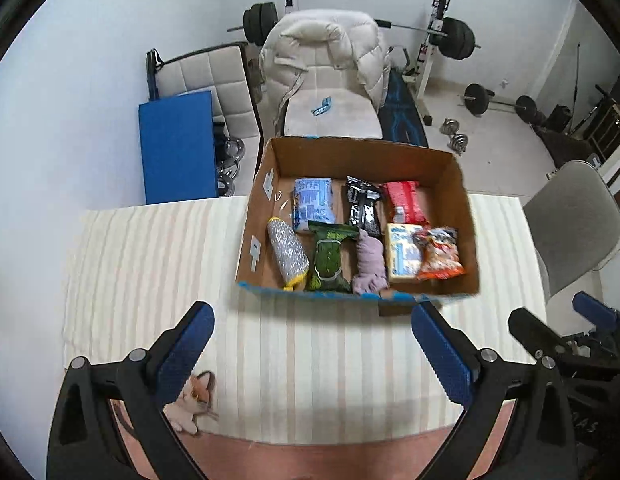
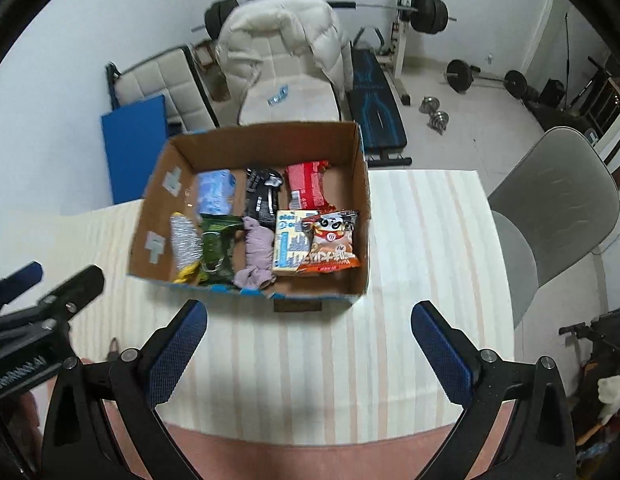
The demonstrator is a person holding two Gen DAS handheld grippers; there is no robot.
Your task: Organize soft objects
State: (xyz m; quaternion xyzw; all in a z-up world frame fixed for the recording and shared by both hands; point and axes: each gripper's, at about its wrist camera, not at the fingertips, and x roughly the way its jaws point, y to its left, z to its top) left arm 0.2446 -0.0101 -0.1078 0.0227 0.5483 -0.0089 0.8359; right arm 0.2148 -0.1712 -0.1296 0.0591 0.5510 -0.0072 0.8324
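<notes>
A cardboard box [image 1: 450,168] stands on the striped table [image 1: 310,360] and holds several soft packs in two rows: a blue pack [image 1: 314,204], a black pack [image 1: 364,204], a red pack [image 1: 406,200], a silver roll [image 1: 287,254], a green pack [image 1: 330,258], a lilac cloth [image 1: 370,262], a yellow-blue pack [image 1: 404,256] and an orange snack bag [image 1: 440,256]. The box also shows in the right wrist view [image 2: 362,200]. My left gripper [image 1: 312,344] is open and empty, before the box. My right gripper [image 2: 310,344] is open and empty too.
A grey chair [image 2: 550,208] stands at the table's right. Behind the box is a seat with a white jacket [image 1: 330,48], a blue board [image 1: 177,144] and weight gear. A cat picture [image 1: 195,394] lies at the table's near left edge.
</notes>
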